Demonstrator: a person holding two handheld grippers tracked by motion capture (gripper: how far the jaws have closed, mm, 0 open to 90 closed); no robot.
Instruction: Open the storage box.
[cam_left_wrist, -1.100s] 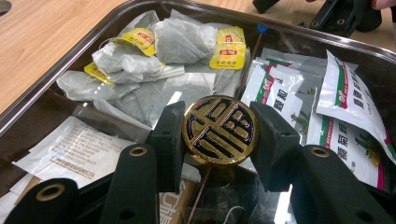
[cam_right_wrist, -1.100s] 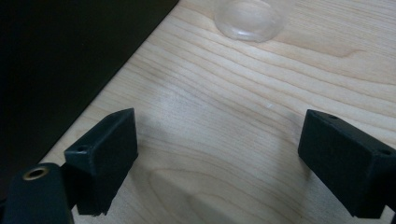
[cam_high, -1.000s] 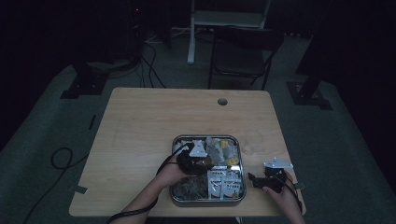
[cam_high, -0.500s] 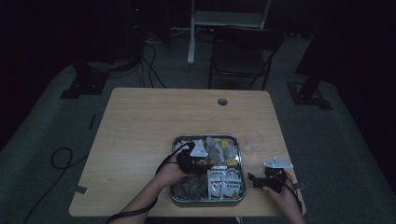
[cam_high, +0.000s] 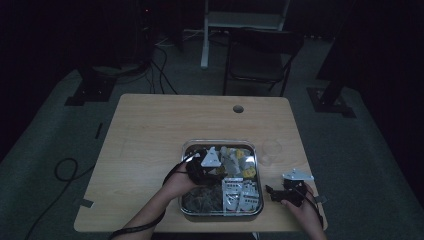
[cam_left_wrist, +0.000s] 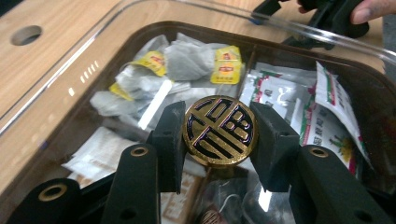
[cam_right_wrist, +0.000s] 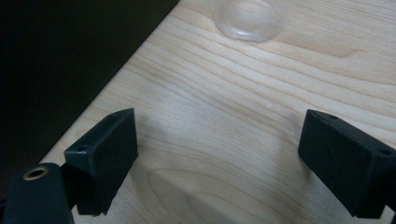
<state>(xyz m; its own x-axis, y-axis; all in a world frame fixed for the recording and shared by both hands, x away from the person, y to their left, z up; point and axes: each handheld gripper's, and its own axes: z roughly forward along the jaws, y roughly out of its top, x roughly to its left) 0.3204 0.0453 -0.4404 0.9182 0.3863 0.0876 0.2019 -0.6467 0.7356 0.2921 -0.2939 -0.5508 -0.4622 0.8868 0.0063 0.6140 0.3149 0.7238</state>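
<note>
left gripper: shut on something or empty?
Shut on the round gold disc: both pads of the left gripper press its rim, above the tea bags in the tray.

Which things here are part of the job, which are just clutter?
In play: left tongs, gold round capsule clamped in them, compartment tray.
Lying about: tea bags, sachets, clear cup, open right tongs.

Disc (cam_left_wrist: 218, 130): gold rim, dark face with gold geometric bars. Tea-bag tags (cam_left_wrist: 227, 65): yellow. Sachets (cam_left_wrist: 327, 126): white, red-green print. Tabletop (cam_right_wrist: 261, 93): light wood grain. Tray (cam_high: 186, 150): clear.
</note>
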